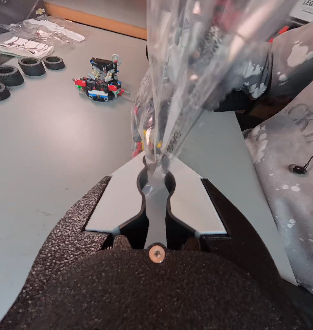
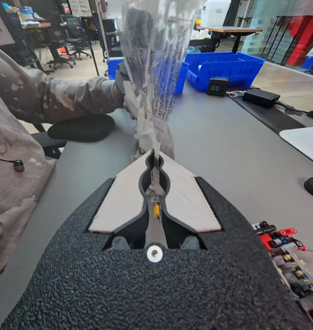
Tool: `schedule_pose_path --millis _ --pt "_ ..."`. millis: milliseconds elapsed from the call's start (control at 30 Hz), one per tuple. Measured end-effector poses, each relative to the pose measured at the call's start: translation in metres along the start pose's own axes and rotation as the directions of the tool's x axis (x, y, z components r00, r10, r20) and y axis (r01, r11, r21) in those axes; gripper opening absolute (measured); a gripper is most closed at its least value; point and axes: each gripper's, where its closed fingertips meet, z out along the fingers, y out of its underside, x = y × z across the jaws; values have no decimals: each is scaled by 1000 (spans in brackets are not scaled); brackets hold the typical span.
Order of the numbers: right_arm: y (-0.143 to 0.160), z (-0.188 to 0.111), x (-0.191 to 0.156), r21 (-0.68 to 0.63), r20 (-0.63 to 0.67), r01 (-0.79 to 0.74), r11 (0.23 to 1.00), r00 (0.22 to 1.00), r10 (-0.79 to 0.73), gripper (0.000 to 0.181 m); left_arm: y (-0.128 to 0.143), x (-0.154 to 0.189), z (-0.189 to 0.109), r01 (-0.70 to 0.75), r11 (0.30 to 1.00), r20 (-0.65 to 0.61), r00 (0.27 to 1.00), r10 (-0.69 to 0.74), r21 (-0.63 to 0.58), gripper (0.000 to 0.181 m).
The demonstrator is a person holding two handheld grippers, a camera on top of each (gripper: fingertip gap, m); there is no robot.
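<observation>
The left gripper (image 1: 156,165) is clenched on a clear plastic bag (image 1: 187,71), with the film pinched between its two pale fingers (image 1: 123,192) near the tips. The right gripper (image 2: 154,157) is also closed on the same clear plastic bag (image 2: 152,75), which stands up from between its fingers (image 2: 184,196); a thin strip of film and some small pieces, one of them yellow, show in the gap behind the tips. So the bag is held by both tools above the grey table (image 1: 53,151), and it is stretched between them (it has printed writing on one side). Inside the bag, in the left wrist view, small red, yellow and black pieces lie low in it, close to the tabletop.

In the right wrist view the other gripper shows farther off behind the bag, held by a person's arm in a spotted grey sleeve (image 2: 62,96).

On the table to the left of the bag stands a small half-built brick model (image 1: 100,80) in black, red, white and blue. Further left are four black rubber tyres (image 1: 32,66), well apart from the bag, and behind them some paper sheets (image 1: 25,46). In the right wrist view, blue plastic bins (image 2: 223,69) stand at the far side of the table.
</observation>
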Motion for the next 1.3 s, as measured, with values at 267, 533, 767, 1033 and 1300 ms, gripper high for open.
schedule_pose_path --millis 267,533,767,1033,1300 --pt "13 1 -20 -33 48 23 999 999 -21 27 4 6 2 -97 995 39 994 98 -24 7" --pt "12 15 -21 -122 56 138 983 990 -132 8 -8 18 11 -155 987 46 987 157 -49 0" --pt "-45 3 17 -66 -192 422 904 884 -426 3 -71 -11 -15 -420 906 301 872 387 51 0" --pt "80 13 -66 -271 90 173 947 984 -154 2 57 60 22 -198 954 -57 980 190 -226 0" --pt "69 15 -68 -327 161 -781 532 509 846 1 53 40 19 718 655 -153 638 -755 -236 0"
